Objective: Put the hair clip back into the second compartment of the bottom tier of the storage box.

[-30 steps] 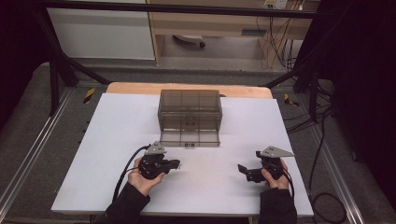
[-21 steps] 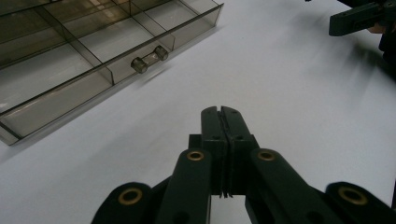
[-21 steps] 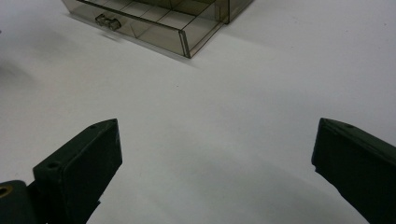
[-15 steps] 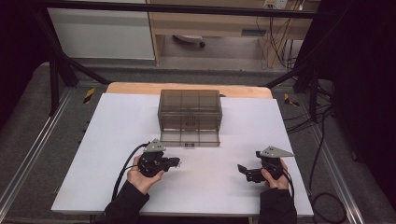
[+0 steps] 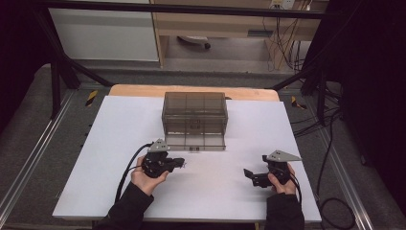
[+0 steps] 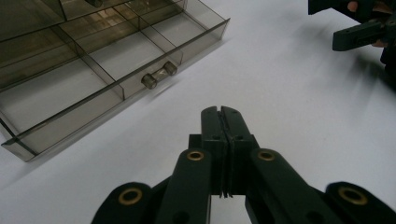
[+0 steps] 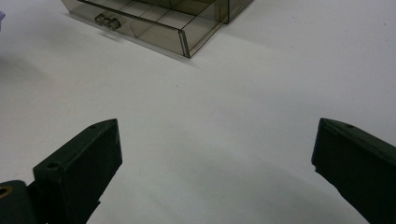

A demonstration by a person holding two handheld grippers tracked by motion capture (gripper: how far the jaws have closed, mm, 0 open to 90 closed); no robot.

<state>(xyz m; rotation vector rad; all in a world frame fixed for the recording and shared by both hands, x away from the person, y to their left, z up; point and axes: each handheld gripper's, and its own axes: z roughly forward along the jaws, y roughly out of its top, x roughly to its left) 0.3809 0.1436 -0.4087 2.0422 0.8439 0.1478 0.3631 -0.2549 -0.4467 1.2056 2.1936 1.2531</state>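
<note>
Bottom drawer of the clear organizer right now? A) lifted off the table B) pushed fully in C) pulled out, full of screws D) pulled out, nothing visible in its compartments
D: the bottom drawer juts out from the smoky clear organizer, its handle facing the person, and its divided compartments look bare; it rests on the white table.

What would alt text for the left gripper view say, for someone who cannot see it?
A black two-jawed tool, jaws pressed shut on nothing, hovers over a white table. Ahead to the left, a smoky clear drawer with dividers and a small knob stands pulled open; the other tool shows top right.
</note>
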